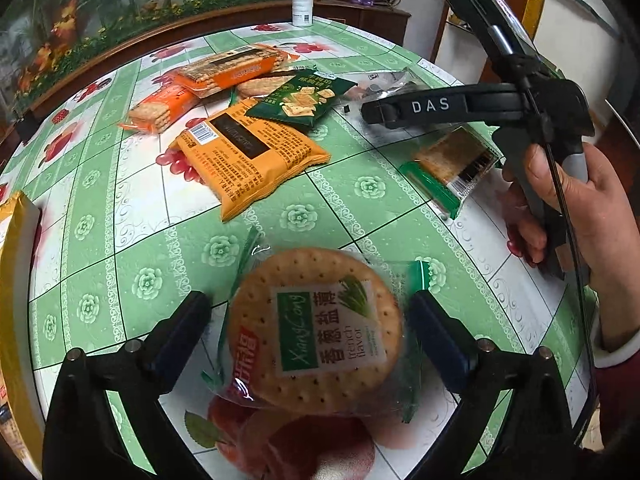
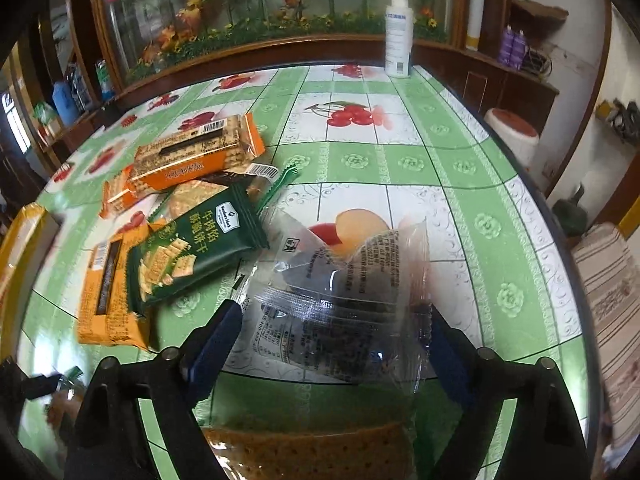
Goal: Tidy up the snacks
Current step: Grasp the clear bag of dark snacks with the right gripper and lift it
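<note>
The left gripper (image 1: 308, 324) is standing wide open around a round cracker pack (image 1: 316, 332) that is lying flat on the table (image 1: 360, 208); its pads are not touching the wrapper. The right gripper (image 2: 332, 336) is also standing released, straddling a crinkled clear packet (image 2: 344, 300), with the right finger (image 2: 448, 356) close against the wrapper's edge but apparently not pressing it. The other snacks are lying in a loose heap farther back: a yellow bag (image 1: 248, 160), a dark green bag (image 1: 304, 100) overlapping it, and orange cracker packs (image 1: 224, 72) behind.

The risk is likely sitting with the clear packet: its loose film is buckling upward, so closing jaws could be catching only plastic and letting the contents slide out. The round pack is flat and brittle, so squeezing hard could be cracking the cracker, while a light pinch on slick wrap could be slipping.
</note>
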Motion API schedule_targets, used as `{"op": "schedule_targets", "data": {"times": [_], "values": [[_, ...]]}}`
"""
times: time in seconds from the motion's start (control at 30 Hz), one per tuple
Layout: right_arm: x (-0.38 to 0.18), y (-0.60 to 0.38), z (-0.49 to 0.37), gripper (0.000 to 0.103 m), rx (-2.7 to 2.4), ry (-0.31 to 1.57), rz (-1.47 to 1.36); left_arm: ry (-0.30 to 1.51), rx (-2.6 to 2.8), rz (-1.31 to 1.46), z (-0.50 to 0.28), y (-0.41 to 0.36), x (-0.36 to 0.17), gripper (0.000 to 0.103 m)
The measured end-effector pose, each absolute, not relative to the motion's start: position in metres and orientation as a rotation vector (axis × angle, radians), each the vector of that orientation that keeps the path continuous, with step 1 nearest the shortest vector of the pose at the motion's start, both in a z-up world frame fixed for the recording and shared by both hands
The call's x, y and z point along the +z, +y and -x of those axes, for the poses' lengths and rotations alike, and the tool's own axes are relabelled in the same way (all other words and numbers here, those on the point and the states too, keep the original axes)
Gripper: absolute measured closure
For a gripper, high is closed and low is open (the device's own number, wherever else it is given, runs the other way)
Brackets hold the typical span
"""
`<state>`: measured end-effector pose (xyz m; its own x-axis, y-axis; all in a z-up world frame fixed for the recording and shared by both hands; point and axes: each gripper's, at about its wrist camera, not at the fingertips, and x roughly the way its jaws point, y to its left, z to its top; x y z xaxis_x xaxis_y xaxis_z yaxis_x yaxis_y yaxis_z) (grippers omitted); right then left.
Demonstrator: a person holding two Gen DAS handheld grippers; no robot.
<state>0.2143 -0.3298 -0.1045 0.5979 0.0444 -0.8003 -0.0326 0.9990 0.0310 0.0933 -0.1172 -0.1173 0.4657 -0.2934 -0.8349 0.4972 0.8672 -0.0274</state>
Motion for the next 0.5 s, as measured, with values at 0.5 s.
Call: {"op": "schedule_targets", "data": {"times": [0.5], "values": [[-0.081,-0.335,-0.201,0.059,0.096,0.826,-0.046,0.934,-0.450,-0.143,-0.083,-0.103,-0.110,0.029]]}}
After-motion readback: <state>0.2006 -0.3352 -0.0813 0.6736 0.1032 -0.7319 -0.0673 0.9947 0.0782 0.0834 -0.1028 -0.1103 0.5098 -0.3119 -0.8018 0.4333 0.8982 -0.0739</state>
